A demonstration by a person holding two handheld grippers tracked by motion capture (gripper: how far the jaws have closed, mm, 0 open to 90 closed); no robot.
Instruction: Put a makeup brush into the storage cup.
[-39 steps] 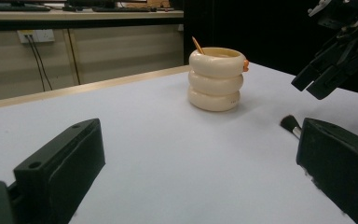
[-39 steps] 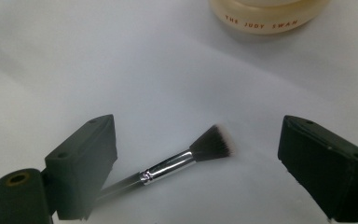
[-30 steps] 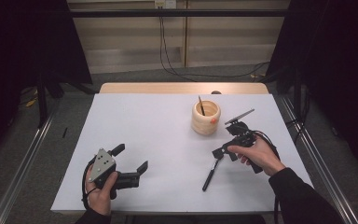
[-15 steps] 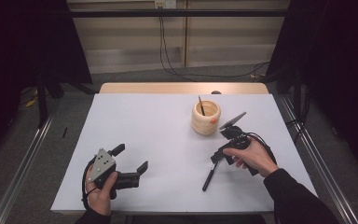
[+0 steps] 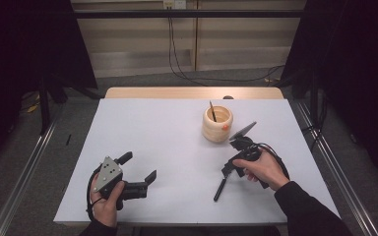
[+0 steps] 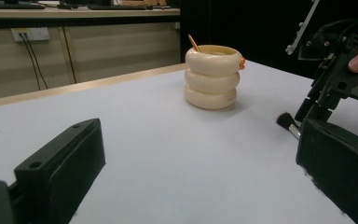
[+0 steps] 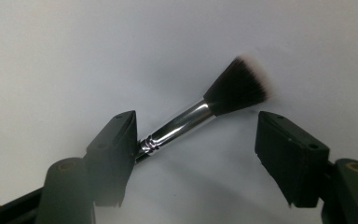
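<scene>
At the lower left of the high view, the left gripper (image 5: 138,167) rests on the table (image 5: 167,132), jaws wide, waiting. Right of centre, the right gripper (image 5: 230,169) straddles the makeup brush (image 7: 200,114) lying below the ringed wooden cup (image 5: 217,123); its jaws have just been closing, probably not yet pinching.

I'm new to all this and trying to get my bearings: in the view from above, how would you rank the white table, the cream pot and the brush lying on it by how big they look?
1. The white table, by far the largest.
2 and 3. Unsure: the cream pot is bulkier, while the brush is thin, looks about as long as the pot is tall, and is partly hidden under the right gripper.
</scene>
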